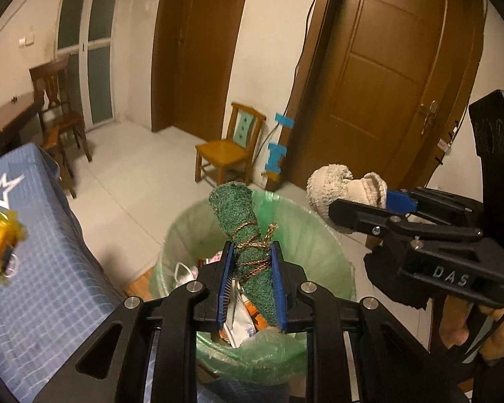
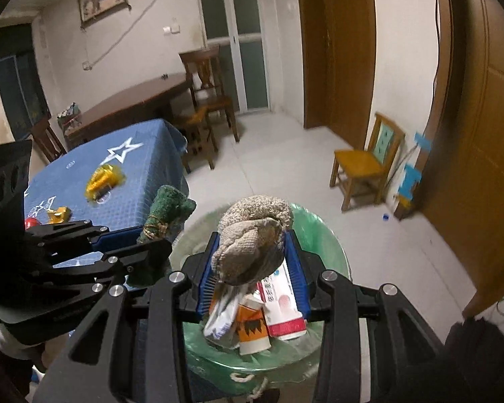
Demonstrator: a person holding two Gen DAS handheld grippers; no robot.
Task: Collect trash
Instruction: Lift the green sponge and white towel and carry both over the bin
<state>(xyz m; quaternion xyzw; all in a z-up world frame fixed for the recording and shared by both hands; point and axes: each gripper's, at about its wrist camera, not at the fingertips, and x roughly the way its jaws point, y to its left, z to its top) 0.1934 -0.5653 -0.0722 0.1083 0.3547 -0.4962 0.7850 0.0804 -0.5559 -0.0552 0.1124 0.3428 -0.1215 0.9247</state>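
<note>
My left gripper is shut on a rolled green scouring pad tied with brown string, held over the green-lined trash bin. My right gripper is shut on a balled beige sock, also above the bin. The bin holds cartons, a cup and wrappers. In the left wrist view the right gripper with the sock is at the right of the bin. In the right wrist view the left gripper with the pad is at the left.
A table with a blue star cloth stands left of the bin, with a yellow wrapper and other small items on it. A small wooden chair, brown doors and a dark table stand beyond.
</note>
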